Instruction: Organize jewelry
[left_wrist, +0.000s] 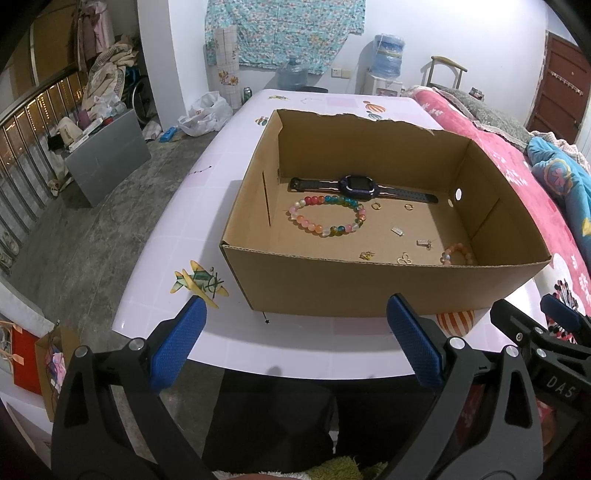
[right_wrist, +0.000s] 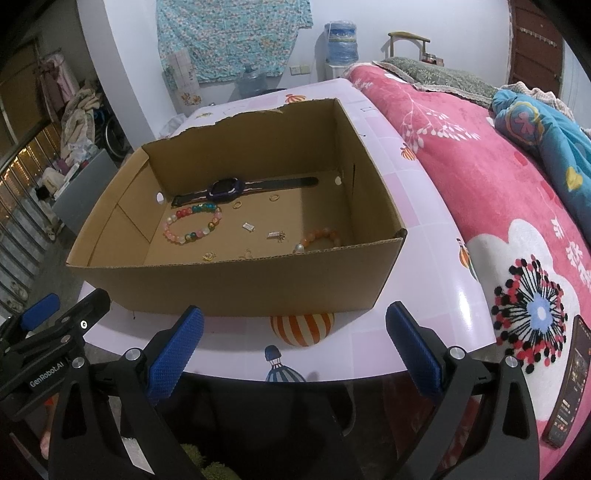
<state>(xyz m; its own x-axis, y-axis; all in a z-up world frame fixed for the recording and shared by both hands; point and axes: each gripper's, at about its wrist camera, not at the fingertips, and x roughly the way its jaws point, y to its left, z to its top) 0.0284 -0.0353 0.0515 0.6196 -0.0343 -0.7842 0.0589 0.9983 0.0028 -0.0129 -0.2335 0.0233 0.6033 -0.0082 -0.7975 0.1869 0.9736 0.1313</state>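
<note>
A plain brown cardboard box (left_wrist: 384, 284) was seen at frame centre, a multicoloured bead bracelet (left_wrist: 327, 216) inside, on a pink-checked table (left_wrist: 207, 206); blue fingers (left_wrist: 177, 347) were seen below.

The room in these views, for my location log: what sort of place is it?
Likely a lived-in home bedroom: a bed with a pink blanket, a water dispenser, and piled clothes by the wall.

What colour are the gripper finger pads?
Blue, textured pads; clearest in the left wrist view.
</note>
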